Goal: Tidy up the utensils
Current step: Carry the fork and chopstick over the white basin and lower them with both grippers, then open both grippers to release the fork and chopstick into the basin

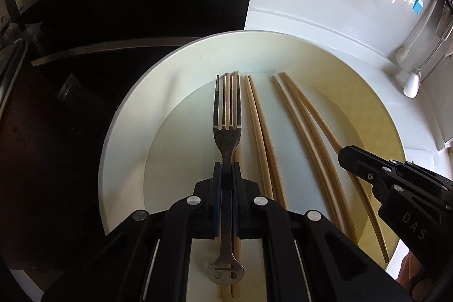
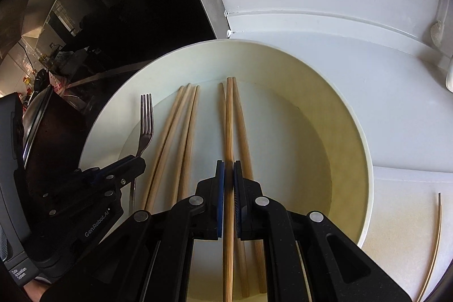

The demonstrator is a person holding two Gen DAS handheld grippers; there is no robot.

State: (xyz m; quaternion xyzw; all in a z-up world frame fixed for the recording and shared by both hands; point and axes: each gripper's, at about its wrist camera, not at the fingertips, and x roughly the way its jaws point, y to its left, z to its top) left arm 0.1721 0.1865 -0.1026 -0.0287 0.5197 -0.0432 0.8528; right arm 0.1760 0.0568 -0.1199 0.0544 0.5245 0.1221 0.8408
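Where jaws meet: fork [image 1: 227, 132] (clamped)

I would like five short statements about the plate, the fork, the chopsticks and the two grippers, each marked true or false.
1. The left gripper is shut on the fork. True.
2. The right gripper is open and holds nothing. False: it is shut on a chopstick.
3. The fork's tines point to the far rim of the plate. True.
4. The plate is black. False: it is white.
5. The fork lies to the right of all the chopsticks in the right wrist view. False: it is to their left.
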